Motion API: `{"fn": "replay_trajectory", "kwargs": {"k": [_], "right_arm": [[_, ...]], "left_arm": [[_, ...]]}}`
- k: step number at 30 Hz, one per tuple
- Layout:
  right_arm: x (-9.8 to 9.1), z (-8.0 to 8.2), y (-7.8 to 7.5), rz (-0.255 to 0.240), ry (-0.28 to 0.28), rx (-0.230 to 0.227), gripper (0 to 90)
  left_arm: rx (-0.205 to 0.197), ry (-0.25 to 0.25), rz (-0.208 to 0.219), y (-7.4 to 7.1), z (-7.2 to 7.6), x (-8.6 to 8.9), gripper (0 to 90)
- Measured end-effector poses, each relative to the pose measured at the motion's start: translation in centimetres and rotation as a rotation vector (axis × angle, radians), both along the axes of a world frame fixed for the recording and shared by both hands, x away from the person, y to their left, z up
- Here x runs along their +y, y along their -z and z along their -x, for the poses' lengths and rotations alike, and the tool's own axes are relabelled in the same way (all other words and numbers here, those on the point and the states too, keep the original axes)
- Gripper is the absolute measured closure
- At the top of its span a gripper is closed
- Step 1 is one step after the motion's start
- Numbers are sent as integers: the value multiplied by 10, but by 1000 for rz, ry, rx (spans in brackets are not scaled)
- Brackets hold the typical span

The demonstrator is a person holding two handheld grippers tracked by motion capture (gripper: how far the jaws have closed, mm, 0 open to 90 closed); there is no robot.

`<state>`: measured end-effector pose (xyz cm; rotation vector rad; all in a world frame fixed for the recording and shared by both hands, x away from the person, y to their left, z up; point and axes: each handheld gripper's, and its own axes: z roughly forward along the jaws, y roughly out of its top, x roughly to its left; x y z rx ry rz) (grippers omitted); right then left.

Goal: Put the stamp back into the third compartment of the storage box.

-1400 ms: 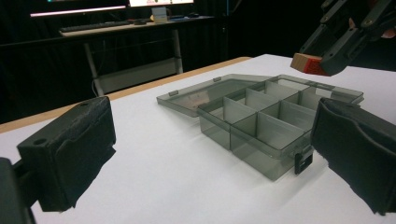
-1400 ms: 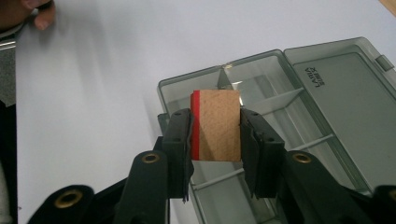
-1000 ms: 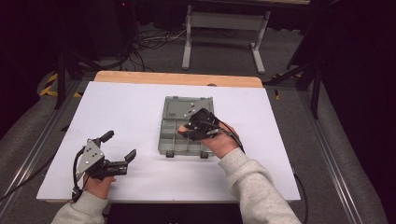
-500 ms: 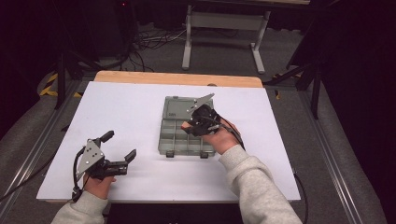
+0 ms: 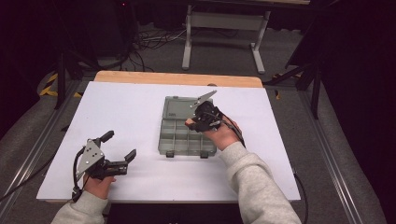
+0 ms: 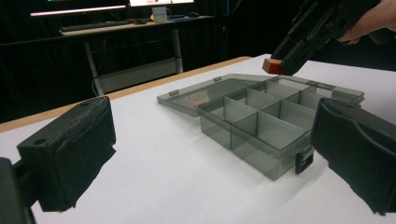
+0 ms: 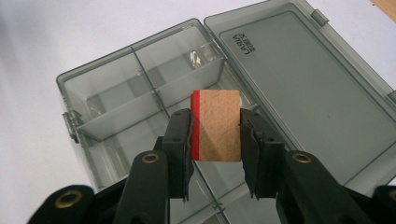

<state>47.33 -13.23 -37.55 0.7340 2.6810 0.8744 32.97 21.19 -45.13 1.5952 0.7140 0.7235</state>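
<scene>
A clear grey compartment box [image 5: 187,135] lies open mid-table, its lid [image 5: 180,107] flat on the far side. My right gripper [image 7: 215,135] is shut on a small wooden block with a red side [image 7: 216,125] and holds it just above the box's compartments [image 7: 140,107]. From the left gripper view that block [image 6: 273,66] hangs over the far right part of the box [image 6: 261,126]. My left gripper [image 5: 119,147] rests at the table's front left, jaws open and empty, pointing toward the box.
The white table top [image 5: 126,107] has a wooden strip [image 5: 177,78] along its far edge. Beyond it stand a metal frame [image 5: 224,37] and cables on the floor. A dark desk [image 6: 121,32] sits in the background.
The right gripper with the block has moved slightly away from me and to the right, over the box. The left gripper has stayed put.
</scene>
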Motion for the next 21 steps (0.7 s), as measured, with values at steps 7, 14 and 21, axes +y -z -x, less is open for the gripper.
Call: {"fn": "replay_trajectory", "kwargs": {"k": [7,14,21], "right_arm": [[-3,-7,3,6,32,2,660],[-6,-11,5,7,55,7,660],[-6,-15,9,17,65,18,660]], "left_arm": [[-1,0,-2,0,0,0,11],[-1,1,-4,0,0,0,11],[-2,1,-2,0,0,0,11]]}}
